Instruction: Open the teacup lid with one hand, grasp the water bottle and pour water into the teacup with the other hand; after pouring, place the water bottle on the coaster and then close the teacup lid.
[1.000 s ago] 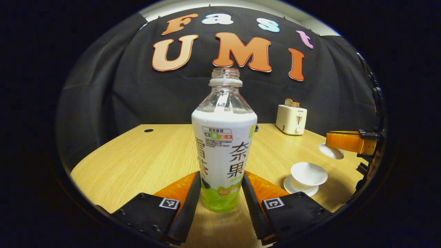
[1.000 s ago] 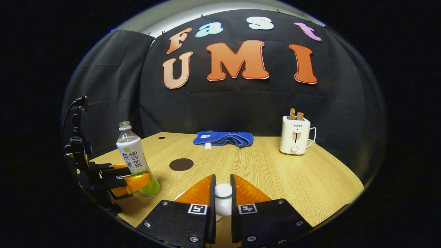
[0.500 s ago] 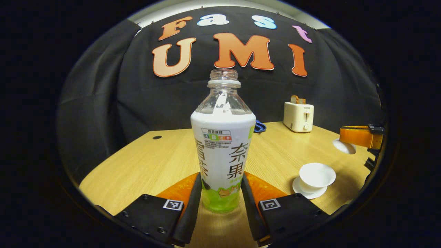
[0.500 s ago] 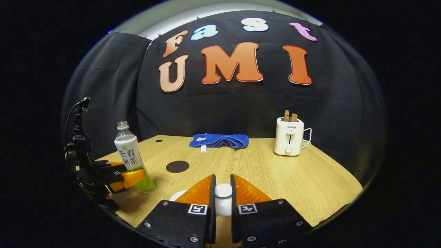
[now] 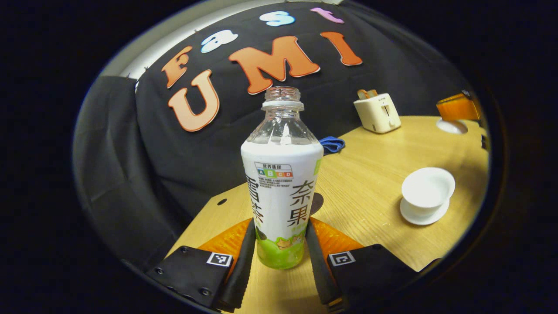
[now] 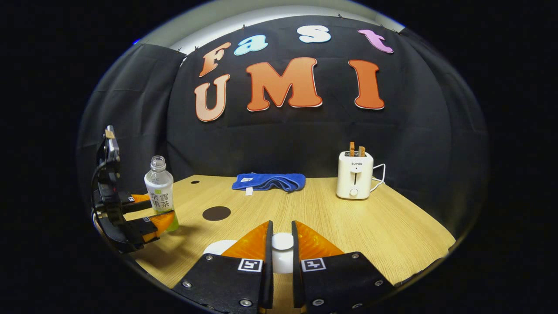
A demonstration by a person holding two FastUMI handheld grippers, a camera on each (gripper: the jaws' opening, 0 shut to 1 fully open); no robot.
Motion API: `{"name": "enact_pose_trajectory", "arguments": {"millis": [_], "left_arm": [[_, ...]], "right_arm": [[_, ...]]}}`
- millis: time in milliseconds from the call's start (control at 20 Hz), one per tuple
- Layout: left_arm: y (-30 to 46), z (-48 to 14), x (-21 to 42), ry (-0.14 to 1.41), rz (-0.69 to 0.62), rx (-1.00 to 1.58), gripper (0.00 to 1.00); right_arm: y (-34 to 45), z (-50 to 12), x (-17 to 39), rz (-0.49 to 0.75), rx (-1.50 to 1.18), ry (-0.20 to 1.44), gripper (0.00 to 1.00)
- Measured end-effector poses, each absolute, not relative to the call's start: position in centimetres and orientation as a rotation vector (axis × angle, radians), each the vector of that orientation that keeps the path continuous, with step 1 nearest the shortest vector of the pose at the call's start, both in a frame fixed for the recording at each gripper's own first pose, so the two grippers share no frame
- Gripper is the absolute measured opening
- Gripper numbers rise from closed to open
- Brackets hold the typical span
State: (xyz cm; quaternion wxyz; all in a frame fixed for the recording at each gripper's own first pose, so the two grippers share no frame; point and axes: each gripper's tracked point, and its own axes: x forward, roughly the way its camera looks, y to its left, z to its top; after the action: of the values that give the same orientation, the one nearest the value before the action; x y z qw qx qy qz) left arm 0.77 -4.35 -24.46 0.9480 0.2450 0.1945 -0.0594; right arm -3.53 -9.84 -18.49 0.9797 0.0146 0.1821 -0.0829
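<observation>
Uncapped, the water bottle [image 5: 281, 183] (white label, green base) sits tool-gripped.

water bottle [image 5: 282, 183]: uncapped, upright | teacup [image 5: 427, 188]: white, open, on saucer | lid [image 6: 282, 242]: lifted | coaster [image 6: 216, 213]: dark, bare

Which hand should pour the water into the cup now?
Left. The left gripper already clamps the open water bottle, while the right gripper is busy holding the lid off the teacup.
</observation>
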Motion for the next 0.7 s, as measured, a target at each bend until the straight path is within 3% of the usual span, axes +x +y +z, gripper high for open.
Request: {"name": "enact_pose_trajectory", "arguments": {"millis": [700], "left_arm": [[-6.9,-24.2,0.4,0.271,-0.225,1.049,0.68]], "right_arm": [[-13.0,-18.2,-5.4,-0.203,0.049,0.351,0.18]]}}
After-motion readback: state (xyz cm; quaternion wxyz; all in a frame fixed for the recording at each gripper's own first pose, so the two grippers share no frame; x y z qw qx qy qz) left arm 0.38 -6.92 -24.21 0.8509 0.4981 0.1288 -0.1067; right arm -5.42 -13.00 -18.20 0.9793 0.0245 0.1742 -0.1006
